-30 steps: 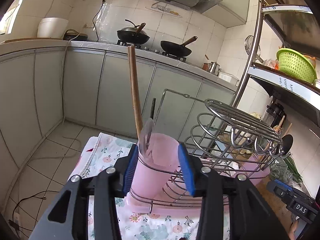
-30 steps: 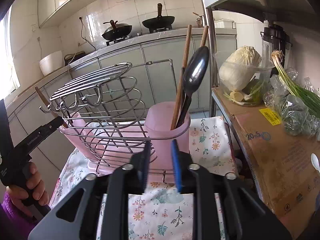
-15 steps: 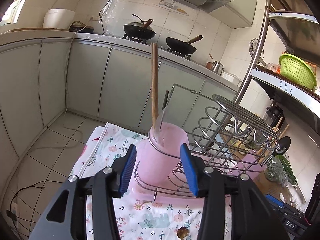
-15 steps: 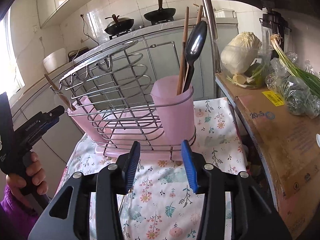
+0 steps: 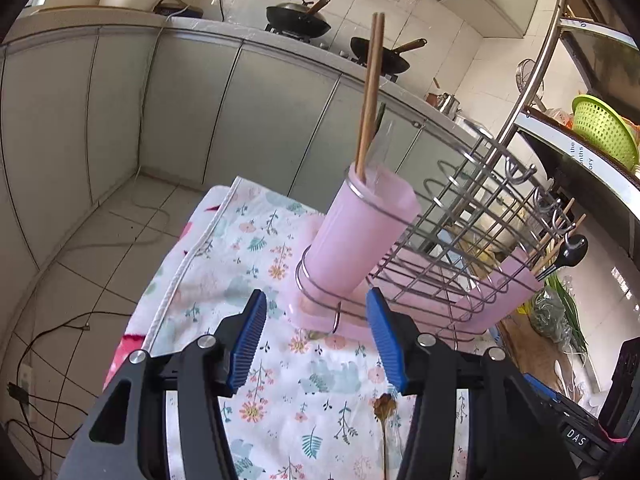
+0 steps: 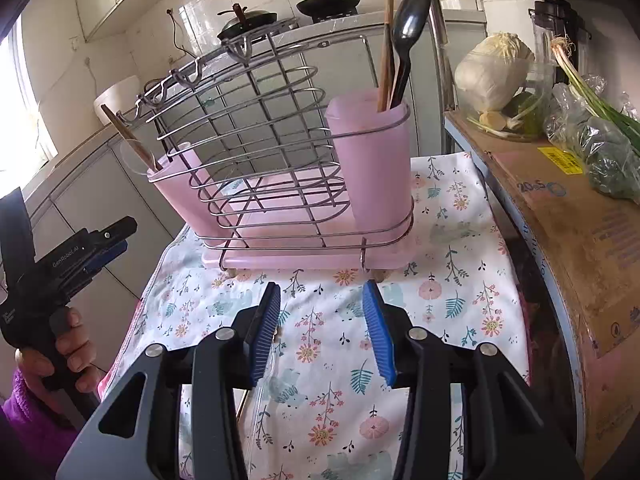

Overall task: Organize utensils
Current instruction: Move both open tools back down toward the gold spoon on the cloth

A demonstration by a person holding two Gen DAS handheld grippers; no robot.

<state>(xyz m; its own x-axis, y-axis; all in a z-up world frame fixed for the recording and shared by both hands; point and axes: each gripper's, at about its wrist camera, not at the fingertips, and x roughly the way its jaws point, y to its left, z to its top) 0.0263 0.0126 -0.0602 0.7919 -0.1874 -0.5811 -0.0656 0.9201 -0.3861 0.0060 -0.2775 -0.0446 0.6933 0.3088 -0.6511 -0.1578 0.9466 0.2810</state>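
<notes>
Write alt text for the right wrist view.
An open right claw, empty, hovers over a floral cloth in front of a wire rack on a pink tray. The rack's pink cup holds chopsticks and a black spoon; a hand grips the left claw at left.

"GenRobot" runs along the left gripper (image 6: 86,254); "DAS" shows on a black device (image 5: 576,438). The cardboard box (image 6: 560,208) reads "20-S".
</notes>
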